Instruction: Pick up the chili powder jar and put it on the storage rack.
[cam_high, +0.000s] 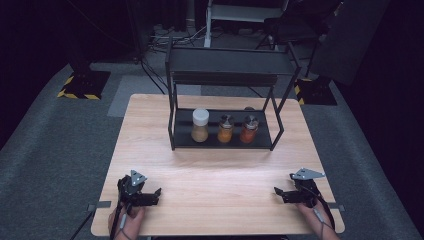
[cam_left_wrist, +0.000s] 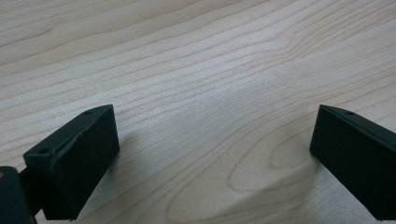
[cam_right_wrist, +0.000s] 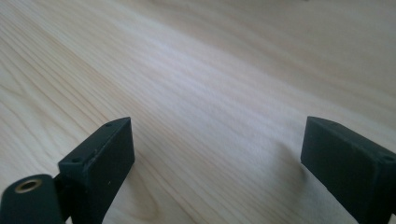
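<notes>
My left gripper (cam_high: 156, 194) rests low over the wooden table (cam_high: 215, 170) near its front left corner, held by a hand. Its jaws stand wide apart in the left gripper view, with only bare wood grain between them (cam_left_wrist: 212, 140). My right gripper (cam_high: 278, 193) sits near the front right corner, pointing toward the table's middle. Its jaws are also spread wide (cam_right_wrist: 217, 149) with nothing between them.
A black two-tier metal rack (cam_high: 225, 75) stands at the back centre of the table. On its lower shelf stand a white-capped jar (cam_high: 200, 125), an orange spice jar (cam_high: 225, 129) and a red spice jar (cam_high: 249, 129). Grey carpet surrounds the table.
</notes>
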